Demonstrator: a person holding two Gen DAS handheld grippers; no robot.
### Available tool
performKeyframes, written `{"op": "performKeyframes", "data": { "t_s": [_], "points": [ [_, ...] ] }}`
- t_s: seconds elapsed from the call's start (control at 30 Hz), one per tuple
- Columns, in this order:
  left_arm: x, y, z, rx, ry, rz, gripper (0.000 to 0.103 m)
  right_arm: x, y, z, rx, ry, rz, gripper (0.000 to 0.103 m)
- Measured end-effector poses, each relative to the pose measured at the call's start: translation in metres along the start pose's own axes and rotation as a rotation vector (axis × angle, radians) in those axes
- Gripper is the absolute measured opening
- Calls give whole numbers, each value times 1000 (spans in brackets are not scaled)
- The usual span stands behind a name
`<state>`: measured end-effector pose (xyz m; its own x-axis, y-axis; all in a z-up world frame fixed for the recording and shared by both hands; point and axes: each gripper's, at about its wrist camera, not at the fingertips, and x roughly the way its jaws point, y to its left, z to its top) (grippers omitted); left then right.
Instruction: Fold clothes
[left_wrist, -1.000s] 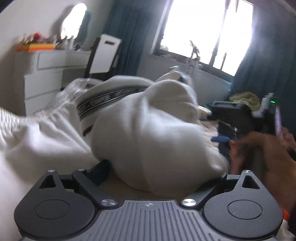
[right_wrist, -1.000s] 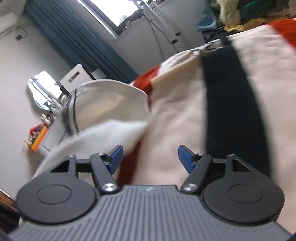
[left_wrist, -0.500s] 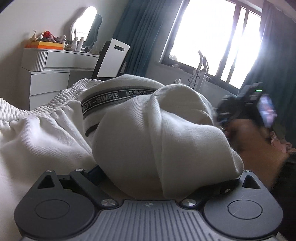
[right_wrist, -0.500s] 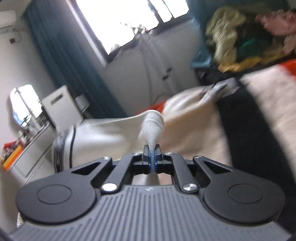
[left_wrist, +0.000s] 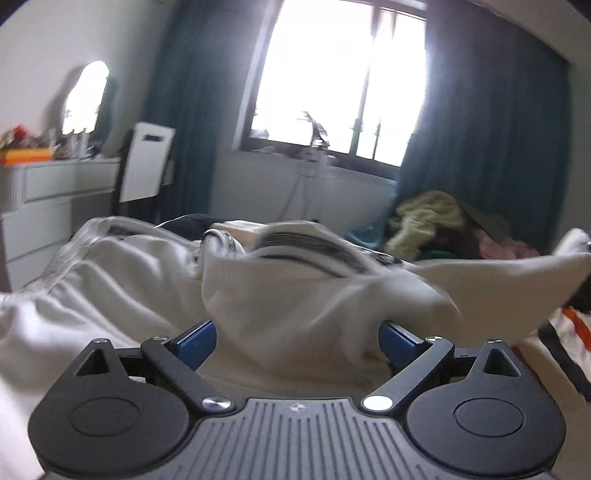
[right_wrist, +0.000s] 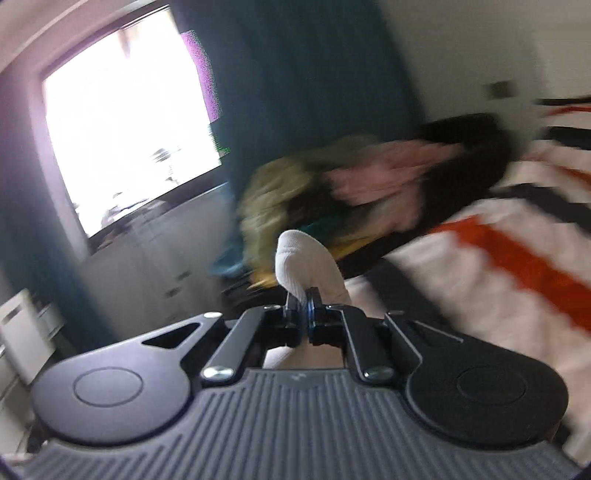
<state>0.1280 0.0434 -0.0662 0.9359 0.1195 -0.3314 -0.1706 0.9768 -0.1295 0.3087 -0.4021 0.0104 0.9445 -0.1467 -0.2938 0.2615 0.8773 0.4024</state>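
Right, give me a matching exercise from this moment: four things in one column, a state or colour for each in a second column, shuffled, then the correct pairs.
Things:
1. left gripper
2. right gripper
3. curtains
4. bedspread

States or colours:
A. dark teal
B. shut on a pinch of the white garment
C. white with orange and black stripes
D. open, blue pads either side of the cloth

Pairs: 1-D, 2-B, 3-A, 4-C
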Motion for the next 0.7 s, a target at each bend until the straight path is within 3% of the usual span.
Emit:
{"op": "performKeyframes", "data": {
  "t_s": [0.17,0.27,0.37,0.57,0.63,0.7],
  "points": [
    [-1,-20,-8,88,18,-45,96,-24,-112,6,163,4,-197,7],
    [5,-30,-15,128,43,-45,96,-38,-170,-19,312,85,-218,9],
    [9,-36,-23,151,78,-38,96,-59,-204,-48,417,120,-205,9],
    [11,-40,-27,212,141,-11,96,-80,-223,-68,579,217,-139,12],
    [8,-42,-30,244,145,5,96,-82,-222,-67,605,216,-77,28],
    [11,-43,-33,266,171,30,96,-79,-217,-68,612,209,-19,68]
  ]
}}
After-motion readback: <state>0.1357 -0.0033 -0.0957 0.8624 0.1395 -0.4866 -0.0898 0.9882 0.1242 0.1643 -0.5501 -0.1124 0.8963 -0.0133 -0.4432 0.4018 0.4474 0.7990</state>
